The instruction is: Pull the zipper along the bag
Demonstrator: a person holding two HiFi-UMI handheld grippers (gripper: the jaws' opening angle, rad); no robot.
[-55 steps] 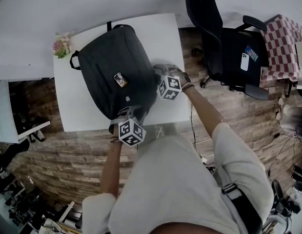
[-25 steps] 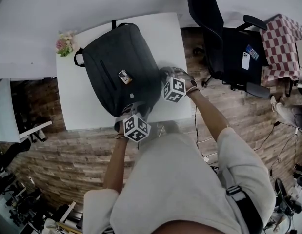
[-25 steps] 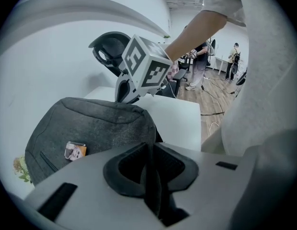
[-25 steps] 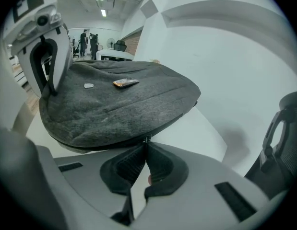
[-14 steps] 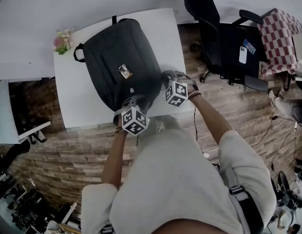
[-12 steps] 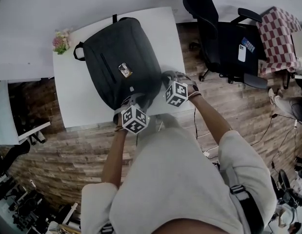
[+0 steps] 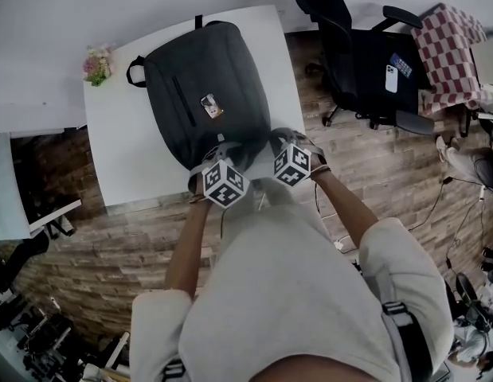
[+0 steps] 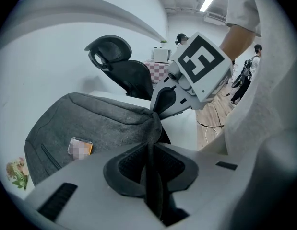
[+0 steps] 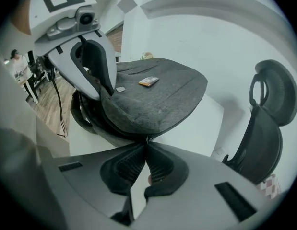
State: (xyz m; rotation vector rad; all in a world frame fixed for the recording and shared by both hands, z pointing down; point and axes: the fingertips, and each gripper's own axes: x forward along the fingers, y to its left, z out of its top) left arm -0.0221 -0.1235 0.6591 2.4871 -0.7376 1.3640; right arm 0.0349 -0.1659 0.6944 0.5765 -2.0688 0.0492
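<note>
A dark grey backpack (image 7: pixel 206 94) lies flat on the white table (image 7: pixel 127 157), with a small orange tag (image 7: pixel 210 106) on its top. My left gripper (image 7: pixel 217 165) is at the bag's near end, shut on a pinched fold of its fabric (image 8: pixel 150 145). My right gripper (image 7: pixel 279 143) is at the bag's near right corner. In the right gripper view its jaws (image 9: pixel 147 142) are shut on a small zipper pull at the bag's seam (image 9: pixel 153 128). The left gripper (image 9: pixel 88 61) stands close beside it, and the right gripper (image 8: pixel 186 80) shows just past the held fold.
A small pot of flowers (image 7: pixel 97 64) stands at the table's far left corner. A black office chair (image 7: pixel 350 54) with a phone (image 7: pixel 392 72) on its seat is to the right, beside a checkered cloth (image 7: pixel 449 50). The table's near edge is right under both grippers.
My right gripper has slid round the bag's near right corner toward the left gripper, and the two marker cubes are now closer together. The left gripper keeps its hold in place.
</note>
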